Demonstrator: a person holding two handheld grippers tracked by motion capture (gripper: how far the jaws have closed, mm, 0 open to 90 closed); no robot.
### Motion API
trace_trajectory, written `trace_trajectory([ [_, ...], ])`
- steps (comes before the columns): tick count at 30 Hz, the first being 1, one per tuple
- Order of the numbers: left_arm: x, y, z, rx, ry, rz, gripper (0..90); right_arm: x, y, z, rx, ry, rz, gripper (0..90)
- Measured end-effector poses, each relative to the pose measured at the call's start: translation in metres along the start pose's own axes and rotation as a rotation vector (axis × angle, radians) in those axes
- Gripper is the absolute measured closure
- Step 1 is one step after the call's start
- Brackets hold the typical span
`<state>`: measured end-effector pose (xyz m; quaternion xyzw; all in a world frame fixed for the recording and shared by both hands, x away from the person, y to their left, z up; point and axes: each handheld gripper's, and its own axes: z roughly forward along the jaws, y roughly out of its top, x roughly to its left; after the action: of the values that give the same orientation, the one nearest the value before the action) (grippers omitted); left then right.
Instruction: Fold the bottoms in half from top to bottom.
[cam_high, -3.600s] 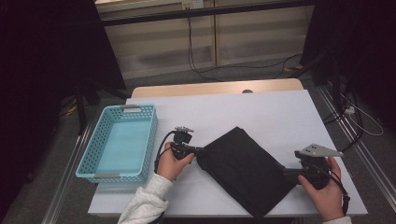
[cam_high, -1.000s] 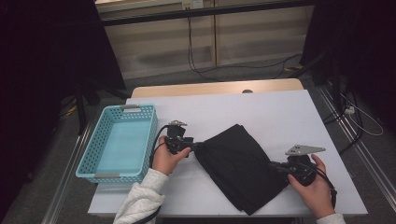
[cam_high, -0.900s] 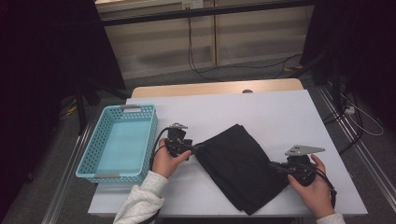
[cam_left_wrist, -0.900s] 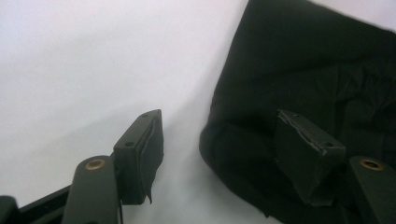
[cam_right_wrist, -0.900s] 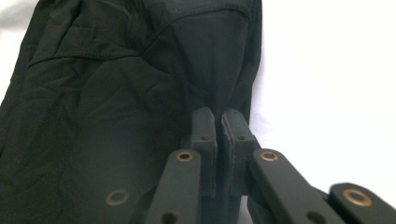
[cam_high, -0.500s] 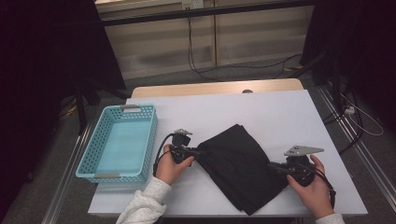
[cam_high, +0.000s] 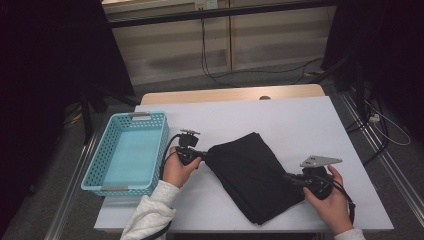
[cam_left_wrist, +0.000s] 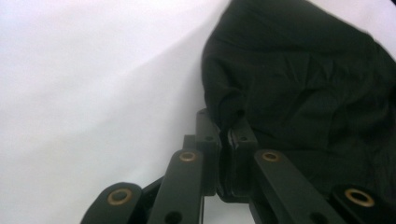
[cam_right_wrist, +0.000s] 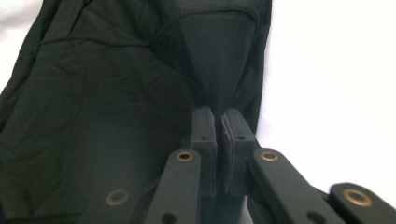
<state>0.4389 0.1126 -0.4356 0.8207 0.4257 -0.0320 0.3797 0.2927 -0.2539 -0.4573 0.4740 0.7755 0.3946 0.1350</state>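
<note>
While the black cloth (cam_high: 252, 175) lies folded on the white tabletop (cam_high: 300, 120), its left corner has just been pinched by the closing left hand-held gripper (cam_high: 202, 156) and its right edge is clamped by the right hand-held gripper (cam_high: 291, 178); lifting together is probably needed next.

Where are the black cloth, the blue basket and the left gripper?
black cloth (cam_high: 252, 175): high view, middle of the folded fabric.
blue basket (cam_high: 162, 145): high view, its right wall.
left gripper (cam_left_wrist: 224, 133): left gripper view, between the tips, pinched on the cloth's edge.
</note>
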Motion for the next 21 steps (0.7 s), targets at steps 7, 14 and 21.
trace_trajectory([
  [7,0.011,0.003,0.003,-0.015,0.035,-0.026,85.5,0.008,0.009,0.016,-0.015,-0.036,-0.002,76.2],
  [14,0.009,0.0,0.006,-0.006,0.039,-0.001,85.4,0.013,0.007,0.012,-0.045,-0.09,0.002,43.7],
  [21,0.008,0.0,0.003,-0.015,0.039,0.019,85.3,0.014,0.002,0.008,-0.062,-0.109,0.033,31.4],
])
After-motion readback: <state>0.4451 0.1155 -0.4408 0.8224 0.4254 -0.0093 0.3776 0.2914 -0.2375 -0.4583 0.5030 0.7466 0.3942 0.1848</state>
